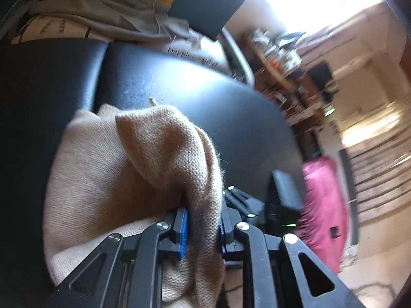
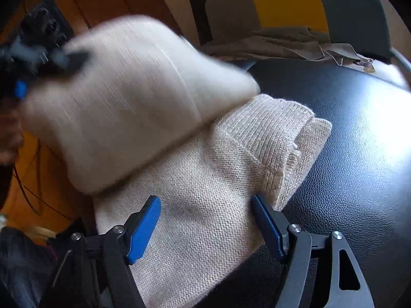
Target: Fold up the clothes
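Right now your left gripper [image 1: 203, 227] is pinching a thick fold of the cream knitted sweater [image 1: 164, 154] between its blue pads [image 1: 183, 233], the wool bunching up and over the fingers. Your right gripper [image 2: 205, 227] is spread wide, its two blue pads [image 2: 143, 228] straddling the sweater [image 2: 205, 179] where the garment lies on the black leather seat [image 2: 346, 154]; it grips nothing, though the right-hand pad sits just beside the knit's folded edge. In the right wrist view, a second layer of the sweater is lifted above the flat part, blurred, with the left gripper [image 2: 20, 87] at the far left of that raised cloth. The knit looks soft, limp and fairly light, so it will likely sag and drape wherever you do not support it, and its loose weave may snag on the pads. I would judge the ribbed hem or the doubled edge near the right pad the firmest place to take hold, since a single layer could stretch. The seat looks smooth and shiny, so the wool may slide as you drag it. Open leather lies ahead and to the right of the sweater; a grey crumpled cloth [image 2: 282, 43] and a yellow and grey cushion [image 2: 285, 2] crowd the far edge, and the seat's rim drops off just beside the sweater on the near left.
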`<state>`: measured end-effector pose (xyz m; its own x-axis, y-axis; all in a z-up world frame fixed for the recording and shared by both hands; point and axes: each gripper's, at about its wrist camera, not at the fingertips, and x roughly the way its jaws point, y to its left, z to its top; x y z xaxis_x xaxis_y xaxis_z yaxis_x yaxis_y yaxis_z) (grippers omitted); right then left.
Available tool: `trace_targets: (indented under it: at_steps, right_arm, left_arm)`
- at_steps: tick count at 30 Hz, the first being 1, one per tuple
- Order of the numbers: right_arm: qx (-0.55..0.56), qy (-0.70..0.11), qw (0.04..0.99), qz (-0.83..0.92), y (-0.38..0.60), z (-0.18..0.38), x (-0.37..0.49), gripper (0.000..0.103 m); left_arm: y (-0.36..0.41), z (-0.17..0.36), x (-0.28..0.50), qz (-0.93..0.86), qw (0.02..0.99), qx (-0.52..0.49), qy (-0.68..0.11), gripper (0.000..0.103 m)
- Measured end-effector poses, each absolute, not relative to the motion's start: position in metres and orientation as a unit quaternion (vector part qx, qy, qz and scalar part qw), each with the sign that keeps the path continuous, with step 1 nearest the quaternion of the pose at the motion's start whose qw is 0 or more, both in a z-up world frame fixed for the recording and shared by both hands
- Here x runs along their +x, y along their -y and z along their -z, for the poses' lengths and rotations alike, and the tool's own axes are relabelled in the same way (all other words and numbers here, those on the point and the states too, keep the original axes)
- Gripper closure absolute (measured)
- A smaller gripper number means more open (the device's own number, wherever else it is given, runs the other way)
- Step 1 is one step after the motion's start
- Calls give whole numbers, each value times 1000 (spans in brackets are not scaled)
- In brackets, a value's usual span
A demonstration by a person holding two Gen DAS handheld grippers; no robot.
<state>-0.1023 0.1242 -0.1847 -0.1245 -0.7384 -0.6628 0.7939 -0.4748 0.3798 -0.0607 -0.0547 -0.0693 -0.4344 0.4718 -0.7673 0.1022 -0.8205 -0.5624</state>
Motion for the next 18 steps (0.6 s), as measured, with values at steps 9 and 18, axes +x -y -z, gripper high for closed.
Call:
trace_targets:
  at_steps: [9, 18]
  right_arm:
    - [409, -15, 517, 752, -123, 181, -102, 28]
    - [427, -28, 482, 764, -161, 166, -88, 28]
  left_arm:
    - [16, 78, -75, -741, 141, -563, 338, 79]
    - [74, 9, -46, -805, 169, -473, 315, 79]
